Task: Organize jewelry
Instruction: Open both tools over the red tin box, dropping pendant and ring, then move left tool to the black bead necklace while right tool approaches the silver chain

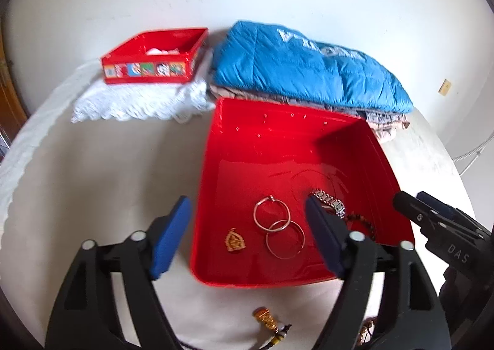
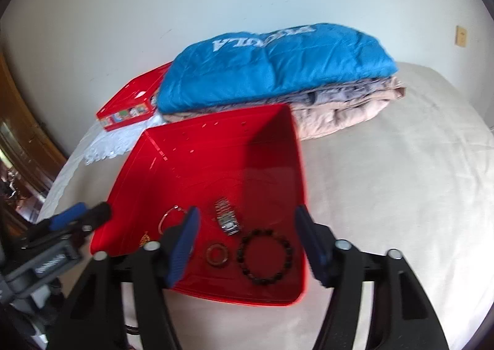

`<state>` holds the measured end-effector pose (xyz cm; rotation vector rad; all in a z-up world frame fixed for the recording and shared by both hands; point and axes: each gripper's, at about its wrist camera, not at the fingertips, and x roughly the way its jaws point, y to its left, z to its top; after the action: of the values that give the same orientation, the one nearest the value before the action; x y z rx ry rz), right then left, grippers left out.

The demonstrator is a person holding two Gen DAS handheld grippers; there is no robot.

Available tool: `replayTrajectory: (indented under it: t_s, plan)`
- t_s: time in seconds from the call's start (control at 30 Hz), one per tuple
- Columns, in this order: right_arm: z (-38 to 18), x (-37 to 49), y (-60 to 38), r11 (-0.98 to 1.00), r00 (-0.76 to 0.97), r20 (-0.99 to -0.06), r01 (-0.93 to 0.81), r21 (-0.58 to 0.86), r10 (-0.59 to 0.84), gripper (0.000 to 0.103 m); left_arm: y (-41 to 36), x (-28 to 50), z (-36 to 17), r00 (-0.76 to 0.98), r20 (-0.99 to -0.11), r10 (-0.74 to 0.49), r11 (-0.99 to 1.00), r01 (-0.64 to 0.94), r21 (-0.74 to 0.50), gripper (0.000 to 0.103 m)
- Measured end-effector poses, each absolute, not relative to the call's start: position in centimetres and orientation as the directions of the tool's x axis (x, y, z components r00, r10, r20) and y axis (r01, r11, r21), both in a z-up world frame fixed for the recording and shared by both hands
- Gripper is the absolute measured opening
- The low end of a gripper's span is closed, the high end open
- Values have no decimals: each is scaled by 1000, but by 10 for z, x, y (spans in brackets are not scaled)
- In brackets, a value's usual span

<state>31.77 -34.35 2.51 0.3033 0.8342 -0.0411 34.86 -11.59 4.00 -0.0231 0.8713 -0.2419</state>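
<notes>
A red tray [image 1: 278, 140] lies on the bed and also shows in the right wrist view [image 2: 216, 146]. It holds two thin hoop bangles [image 1: 271, 215], a gold pendant [image 1: 235, 240], a metal watch [image 2: 227, 217], a dark bead bracelet [image 2: 265, 252] and a brown ring [image 2: 217, 254]. My left gripper [image 1: 247, 235] is open and empty, straddling the tray's left wall. My right gripper [image 2: 247, 245] is open and empty over the tray's near right part. More gold jewelry [image 1: 265, 317] lies on the sheet in front of the tray.
A small red box [image 1: 154, 56] sits on a white lace cloth [image 1: 139, 103] at the back left. Folded blue and beige bedding [image 1: 308, 69] is stacked behind the tray. The right gripper [image 1: 438, 220] shows beside the tray's right edge.
</notes>
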Motion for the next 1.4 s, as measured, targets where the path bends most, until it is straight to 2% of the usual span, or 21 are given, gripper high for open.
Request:
replayTrajectory:
  t_s: [0.13, 0.2, 0.33, 0.47, 0.67, 0.7, 0.8, 0.87, 1.03, 1.1, 1.3, 1.4]
  plan:
    - [32, 305, -346, 957, 668, -742, 179, 226, 50, 92, -109, 331, 53, 637, -739, -220, 973, 199, -118, 91]
    - [34, 294, -341, 965, 662, -749, 184, 185, 18, 100, -108, 321, 51, 622, -754, -213, 973, 204, -107, 91]
    - [36, 267, -327, 984, 646, -763, 136, 112, -3, 99, -98, 294, 45, 587, -783, -207, 969, 232, -82, 91]
    - [36, 238, -317, 989, 640, -768, 101, 105, 16, 99, -83, 263, 41, 594, -787, -168, 977, 208, -51, 92]
    - [17, 196, -299, 979, 575, -799, -16, 202, 174, 99, -68, 217, 25, 544, -824, -158, 976, 210, -48, 92]
    - [14, 191, -297, 976, 566, -802, -21, 218, 192, 98, -68, 212, 21, 536, -830, -157, 977, 209, -50, 92]
    - [4, 179, -293, 961, 529, -810, -42, 272, 252, 81, -67, 194, 8, 480, -857, -187, 969, 234, -80, 92]
    - [-4, 174, -289, 951, 490, -822, -54, 303, 290, 73, -64, 185, 2, 471, -863, -185, 971, 225, -85, 92]
    - [-20, 168, -273, 926, 393, -842, -81, 368, 369, 43, -61, 172, -4, 486, -861, -150, 977, 205, -55, 92]
    - [-26, 169, -266, 915, 360, -844, -85, 393, 396, 39, -59, 170, -7, 485, -863, -143, 979, 198, -51, 92]
    - [-44, 178, -257, 943, 323, -891, -15, 332, 319, 39, -54, 169, -15, 471, -871, -137, 981, 188, -53, 92]
    - [-50, 187, -261, 937, 328, -886, 10, 350, 328, 39, -52, 172, -18, 466, -874, -138, 981, 184, -56, 92]
